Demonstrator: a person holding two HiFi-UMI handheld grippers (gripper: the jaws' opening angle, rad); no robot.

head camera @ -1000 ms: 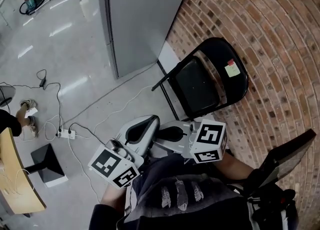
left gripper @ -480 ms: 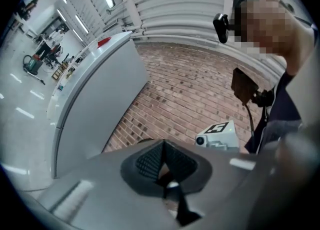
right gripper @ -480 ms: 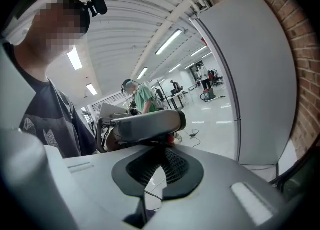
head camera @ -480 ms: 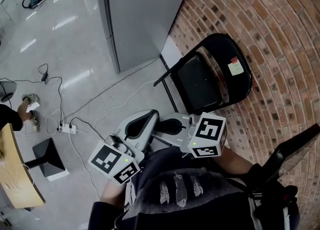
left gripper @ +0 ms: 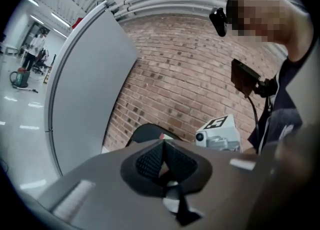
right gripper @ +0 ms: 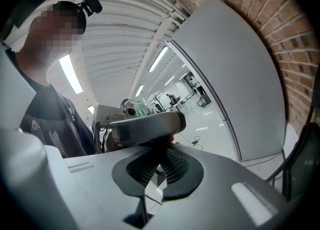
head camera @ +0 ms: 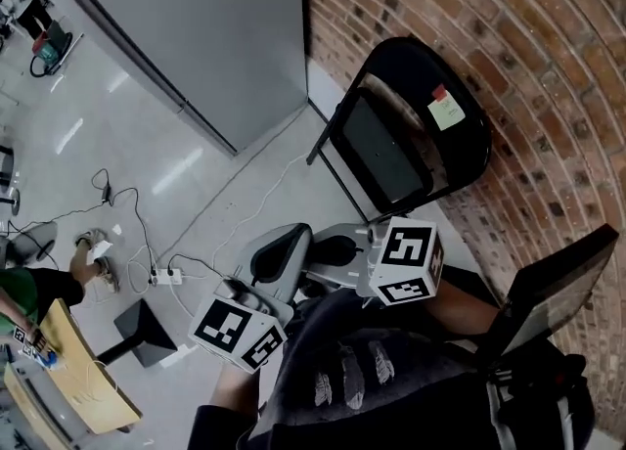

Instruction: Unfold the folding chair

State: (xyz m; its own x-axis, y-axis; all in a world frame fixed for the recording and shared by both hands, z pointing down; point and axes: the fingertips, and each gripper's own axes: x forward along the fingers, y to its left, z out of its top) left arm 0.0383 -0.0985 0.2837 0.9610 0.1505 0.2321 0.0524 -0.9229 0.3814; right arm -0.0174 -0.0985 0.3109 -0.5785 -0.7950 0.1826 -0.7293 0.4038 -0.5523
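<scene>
**At the brick wall [head camera: 548, 57], the folding chair [head camera: 411, 135] not yet opened**

On the grey floor at my far left, beside a wooden desk [head camera: 93, 401] at the frame's edge, a power strip [head camera: 166, 275] and its cables lie off to one side of the way ahead. A tall grey panel [head camera: 196, 37] stands behind them and meets the brick wall at a corner.

In front of my chest I hold the left gripper [head camera: 284, 241], its fingers closed on nothing. The left gripper view shows the ribbed pads pressed together with only air ahead. Just beside it, the right gripper [head camera: 325, 247] is the same, fingers shut and empty. I carry both low, close together and aimed toward the corner. I judge this to be simply the approach: nothing is within reach to take hold of, so there is no reason to have the fingers spread.

Up and to the right, well apart from both tools, the black folding chair leans on the brick wall. Its seat is tucked up within the frame, and a small paper note [head camera: 445, 109] is stuck to the backrest. It leans there, I judge, because folded it has no footing of its own.

Unfolding has not begun. I expect to need one gripper steadying the backrest and the other drawing the seat down, and the fingers must part first.
</scene>
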